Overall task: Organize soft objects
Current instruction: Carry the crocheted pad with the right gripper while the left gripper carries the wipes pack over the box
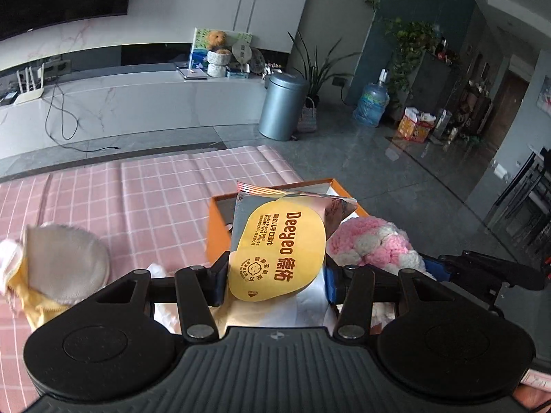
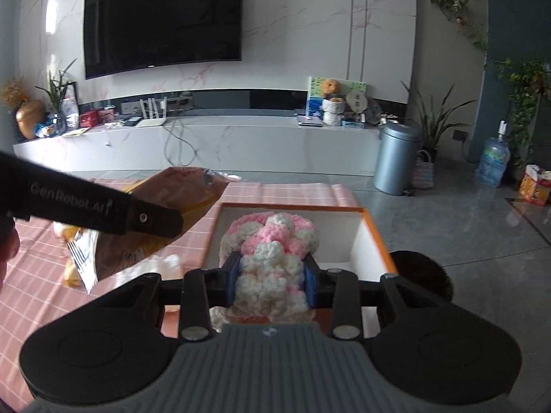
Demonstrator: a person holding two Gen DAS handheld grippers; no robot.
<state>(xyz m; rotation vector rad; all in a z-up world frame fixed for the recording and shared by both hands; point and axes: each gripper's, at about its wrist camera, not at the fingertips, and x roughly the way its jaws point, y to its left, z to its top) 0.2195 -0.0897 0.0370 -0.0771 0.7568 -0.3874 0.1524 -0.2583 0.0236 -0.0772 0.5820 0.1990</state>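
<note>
My left gripper [image 1: 273, 275] is shut on a wet-wipes pack [image 1: 279, 244] with a yellow Deeyeo label, held tilted in the air at the left edge of an orange box [image 1: 218, 234]. In the right wrist view the same pack [image 2: 186, 192] shows from behind, beside one black finger [image 2: 103, 206] of the left gripper. My right gripper [image 2: 270, 280] is shut on a fluffy pink-and-white knitted piece [image 2: 272, 241], which hangs over the white inside of the orange box [image 2: 375, 237]. The knitted piece [image 1: 372, 244] also shows right of the pack.
A pink checked cloth [image 1: 155, 189] covers the table. A beige padded cloth [image 1: 65, 265] on yellow fabric [image 1: 31, 306] lies at the left. White crumpled material [image 2: 165, 265] sits left of the box. Beyond the table's far edge are grey floor and a metal bin [image 1: 282, 103].
</note>
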